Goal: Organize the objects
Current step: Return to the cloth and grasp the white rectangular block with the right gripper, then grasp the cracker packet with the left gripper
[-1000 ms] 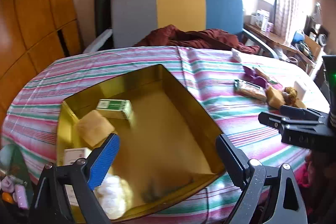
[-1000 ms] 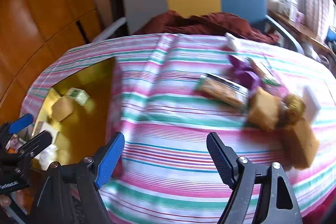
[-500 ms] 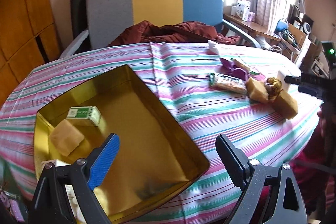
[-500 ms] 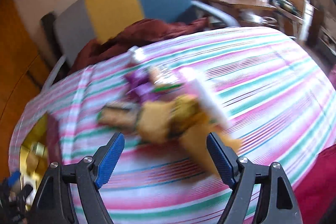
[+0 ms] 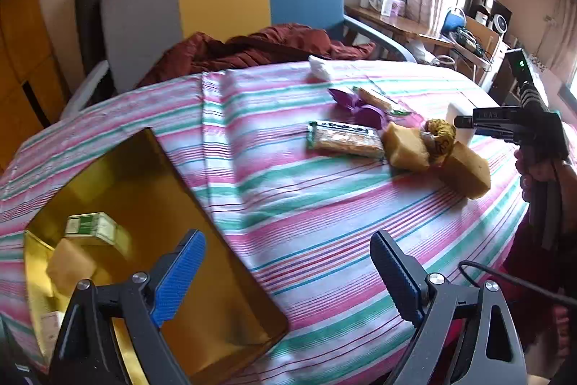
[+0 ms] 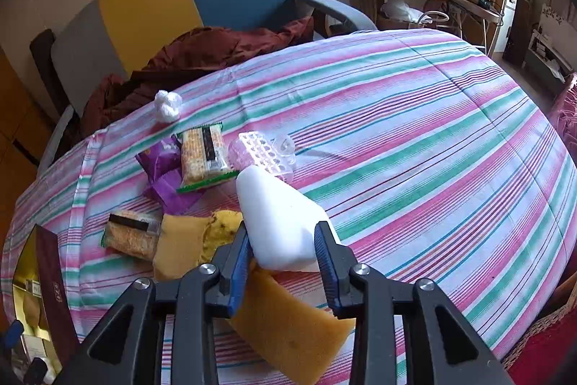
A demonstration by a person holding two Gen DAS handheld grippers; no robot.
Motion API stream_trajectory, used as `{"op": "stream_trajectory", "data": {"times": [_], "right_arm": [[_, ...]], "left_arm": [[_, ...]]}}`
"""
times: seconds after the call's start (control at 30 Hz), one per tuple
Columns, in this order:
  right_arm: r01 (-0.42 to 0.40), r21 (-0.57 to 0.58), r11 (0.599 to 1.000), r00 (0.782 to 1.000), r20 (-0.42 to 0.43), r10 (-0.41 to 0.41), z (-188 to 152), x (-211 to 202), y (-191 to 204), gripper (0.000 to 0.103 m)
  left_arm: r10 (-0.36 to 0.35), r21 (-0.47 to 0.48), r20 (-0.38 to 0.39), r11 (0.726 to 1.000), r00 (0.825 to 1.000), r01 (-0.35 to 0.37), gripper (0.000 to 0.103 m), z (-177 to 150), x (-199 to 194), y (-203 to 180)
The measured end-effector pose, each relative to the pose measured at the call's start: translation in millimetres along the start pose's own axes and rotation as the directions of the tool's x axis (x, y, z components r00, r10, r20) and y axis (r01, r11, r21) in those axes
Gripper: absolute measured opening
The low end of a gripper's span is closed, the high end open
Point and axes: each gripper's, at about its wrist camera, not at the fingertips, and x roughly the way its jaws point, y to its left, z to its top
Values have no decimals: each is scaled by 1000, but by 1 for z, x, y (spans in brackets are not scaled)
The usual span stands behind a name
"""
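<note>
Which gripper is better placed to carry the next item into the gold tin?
Right. The right gripper is shut on the white block, while the left gripper hangs open and empty by the gold tin.

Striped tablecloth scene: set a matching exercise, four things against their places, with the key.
Things:
1. white foam block
2. green and white small box
3. crumpled white tissue ball
4. dark red cloth

Places:
A. on the chair seat
B. inside the gold metal tray
C. between the right gripper pads
D. near the table's far edge

Pairs: 1-C, 2-B, 3-D, 4-A
</note>
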Motion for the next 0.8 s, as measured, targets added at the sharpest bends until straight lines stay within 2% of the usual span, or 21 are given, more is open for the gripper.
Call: {"op": "stream_trajectory", "data": {"times": [0.1,0.27,0.4,0.5,0.6,0.7,0.8], "right_arm": [[-39,54,998,998,56,36,1,-12,-10,30],[-122,144,982,983,158,99,3,-31,-28,31],[-183,146,972,967,203,152,4,-38,-30,31],[-210,126,970,963,198,182,5,-35,-24,31],[-232,113,966,959,190,208,5,-33,-21,31],[-254,121,960,956,179,230,4,-31,-24,31],[-276,136,951,953,167,253,3,-27,-27,31]], "left_arm": [[-38,2,-32,999,999,38,84,7,13,-11],[-49,25,-60,998,997,51,84,23,33,-29],[-22,65,-71,998,997,27,85,40,53,-39],[33,155,-83,988,996,-20,87,55,72,-50],[55,231,-94,972,994,-32,93,74,94,-58],[75,354,-107,935,991,-33,98,87,117,-71],[65,461,-160,887,985,16,101,92,141,-82]]}}
